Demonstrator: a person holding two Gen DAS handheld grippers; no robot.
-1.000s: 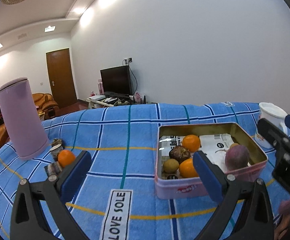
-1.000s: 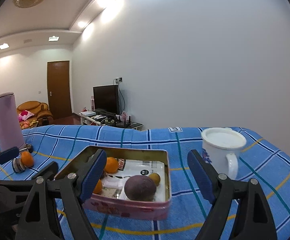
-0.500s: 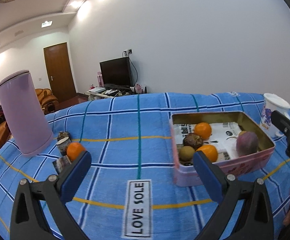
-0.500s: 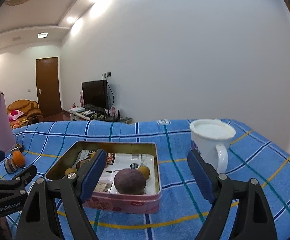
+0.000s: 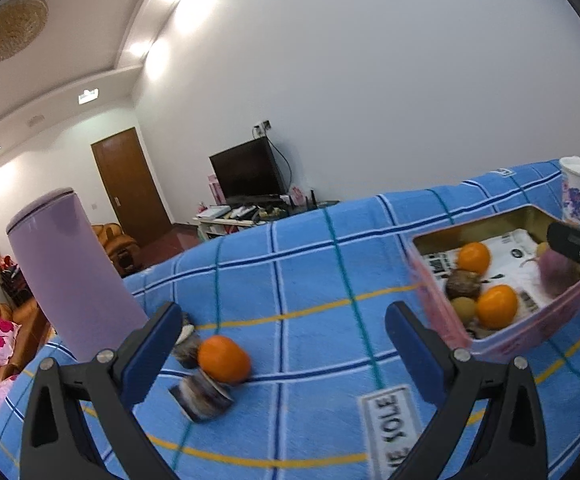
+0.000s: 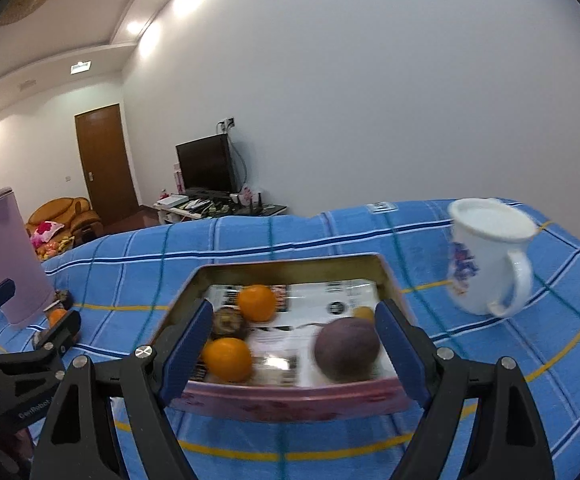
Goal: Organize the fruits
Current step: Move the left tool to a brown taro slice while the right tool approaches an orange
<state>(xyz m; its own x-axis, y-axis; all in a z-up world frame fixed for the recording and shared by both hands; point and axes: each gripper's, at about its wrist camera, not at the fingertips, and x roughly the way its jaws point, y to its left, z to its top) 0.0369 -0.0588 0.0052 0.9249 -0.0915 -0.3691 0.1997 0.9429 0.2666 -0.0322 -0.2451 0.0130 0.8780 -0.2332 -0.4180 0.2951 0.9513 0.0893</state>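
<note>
- Left gripper (image 5: 282, 344): fingers spread, grasping nothing; loose orange (image 5: 223, 359) lower centre-left of frame.
- Right gripper (image 6: 292, 344): fingers spread, empty; pink tin (image 6: 290, 398) of fruit at centre.

Both tongs are built alike: black plastic frames with triangular cut-outs, silver screw heads at the joints, and flat dark-blue pads lining the fingers. The left tongs (image 5: 282, 340) show this up close, as do the right tongs (image 6: 294, 344). Faint white lettering marks the left frame's side.
</note>
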